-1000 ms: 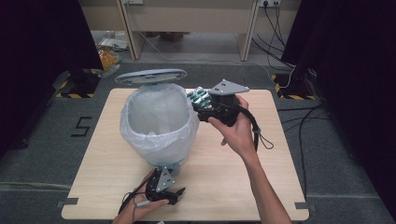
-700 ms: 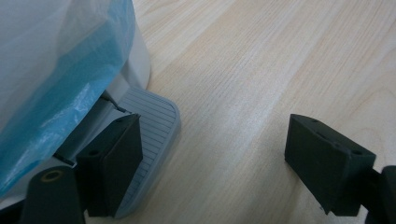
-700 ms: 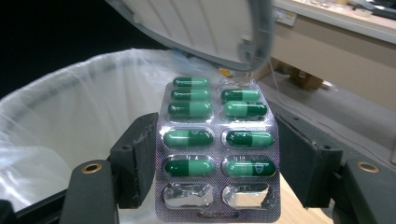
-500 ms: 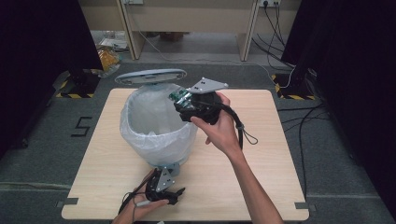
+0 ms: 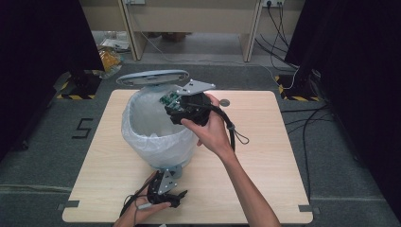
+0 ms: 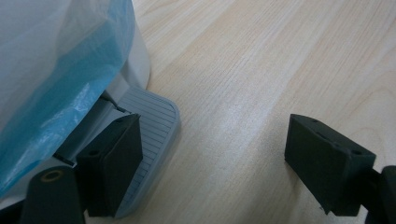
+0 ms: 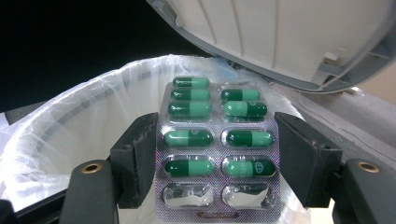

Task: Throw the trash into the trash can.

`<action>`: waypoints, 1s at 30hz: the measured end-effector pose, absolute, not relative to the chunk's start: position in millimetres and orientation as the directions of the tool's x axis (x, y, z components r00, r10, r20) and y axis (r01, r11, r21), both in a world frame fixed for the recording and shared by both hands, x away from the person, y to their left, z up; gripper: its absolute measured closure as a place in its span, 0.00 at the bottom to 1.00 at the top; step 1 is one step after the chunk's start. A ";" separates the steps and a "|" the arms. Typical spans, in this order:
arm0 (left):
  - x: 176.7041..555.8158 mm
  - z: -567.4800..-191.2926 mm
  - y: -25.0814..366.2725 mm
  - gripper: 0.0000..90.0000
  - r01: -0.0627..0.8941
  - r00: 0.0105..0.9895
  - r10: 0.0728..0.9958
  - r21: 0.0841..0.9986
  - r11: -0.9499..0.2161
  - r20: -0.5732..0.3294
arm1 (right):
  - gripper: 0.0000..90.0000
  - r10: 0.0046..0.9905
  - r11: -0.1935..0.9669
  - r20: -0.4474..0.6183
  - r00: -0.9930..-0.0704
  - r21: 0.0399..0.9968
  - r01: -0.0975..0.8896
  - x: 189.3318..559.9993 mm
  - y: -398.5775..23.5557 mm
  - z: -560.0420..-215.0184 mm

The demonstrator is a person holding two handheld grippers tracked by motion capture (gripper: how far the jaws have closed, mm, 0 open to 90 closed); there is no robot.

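While the right gripper point(image 7: 215, 163) clamps a pill pack point(image 7: 217, 149) by its edges over the open mouth of the lined bin point(image 5: 156, 137), lid point(image 5: 152, 77) raised, the left gripper point(image 6: 224, 158) has jaws apart, one resting on the bin pedal point(image 6: 152, 135) on the table point(image 5: 265, 161).

Surface: light wooden table point(image 5: 265, 161).
Load: lined pedal bin point(image 5: 156, 137), left of table centre.
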State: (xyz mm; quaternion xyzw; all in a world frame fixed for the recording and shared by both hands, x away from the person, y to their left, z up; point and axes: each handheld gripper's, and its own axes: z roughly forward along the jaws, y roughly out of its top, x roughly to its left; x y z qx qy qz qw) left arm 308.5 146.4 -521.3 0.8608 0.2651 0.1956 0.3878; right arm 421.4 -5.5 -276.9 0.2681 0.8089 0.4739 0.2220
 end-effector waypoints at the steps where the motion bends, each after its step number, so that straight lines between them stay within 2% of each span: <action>1: 308.5 -521.3 146.4 0.21 0.304 0.783 0.608 0.771 -0.559 0.131 | 0.38 0.641 0.409 -0.106 -0.761 0.885 0.221 422.1 -3.0 -277.9; 12: 308.4 -521.4 146.4 0.21 0.304 0.783 0.608 0.772 -0.558 0.131 | 0.37 0.619 0.423 -0.102 -0.779 0.879 0.220 423.6 7.5 -282.6; 18: 308.3 -521.4 146.5 0.21 0.303 0.783 0.607 0.772 -0.558 0.132 | 0.31 0.623 0.414 -0.093 -0.777 0.882 0.226 424.6 9.0 -283.0; 30: 308.3 -521.3 146.7 0.21 0.303 0.785 0.606 0.772 -0.558 0.130 | 0.30 0.638 0.395 -0.084 -0.766 0.889 0.233 423.7 -6.6 -282.9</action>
